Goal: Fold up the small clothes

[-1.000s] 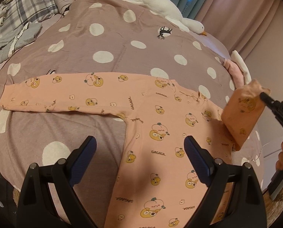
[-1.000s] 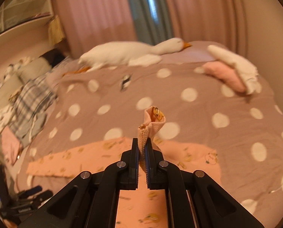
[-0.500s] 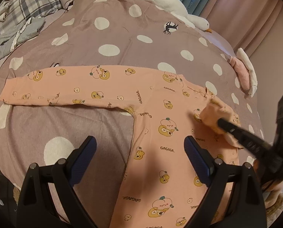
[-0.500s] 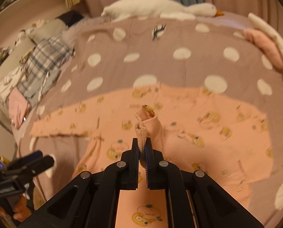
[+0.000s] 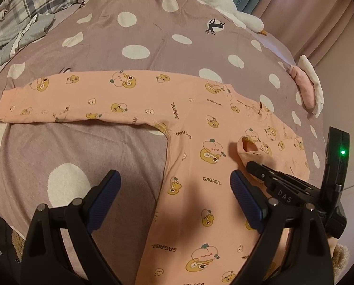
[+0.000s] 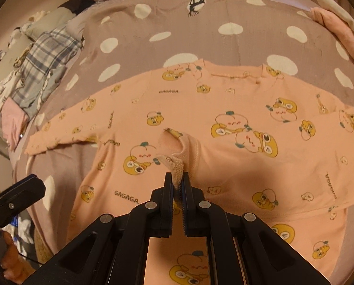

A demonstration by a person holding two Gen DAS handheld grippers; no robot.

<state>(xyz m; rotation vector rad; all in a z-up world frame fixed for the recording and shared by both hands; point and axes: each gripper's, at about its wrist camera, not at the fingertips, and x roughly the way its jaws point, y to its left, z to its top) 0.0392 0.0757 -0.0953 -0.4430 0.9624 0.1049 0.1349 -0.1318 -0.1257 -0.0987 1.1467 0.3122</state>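
Dotted bedspread (image 5: 138,35), peach top (image 5: 200,166) flat under tools, right tool (image 6: 177,178) clamped on cuff (image 6: 174,163) (left tool (image 5: 174,187) apart)

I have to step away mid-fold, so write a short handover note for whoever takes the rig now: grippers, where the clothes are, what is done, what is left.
Right gripper: shut on the cuff of the peach shirt, low over the chest.
Left gripper: open, empty, hovering above the shirt's lower body.
Shirt lies flat on the spotted bedspread. That sleeve is folded across the chest; the other sleeve lies stretched out to the side.
Left: release the cuff, fold the other sleeve in, then fold the body.
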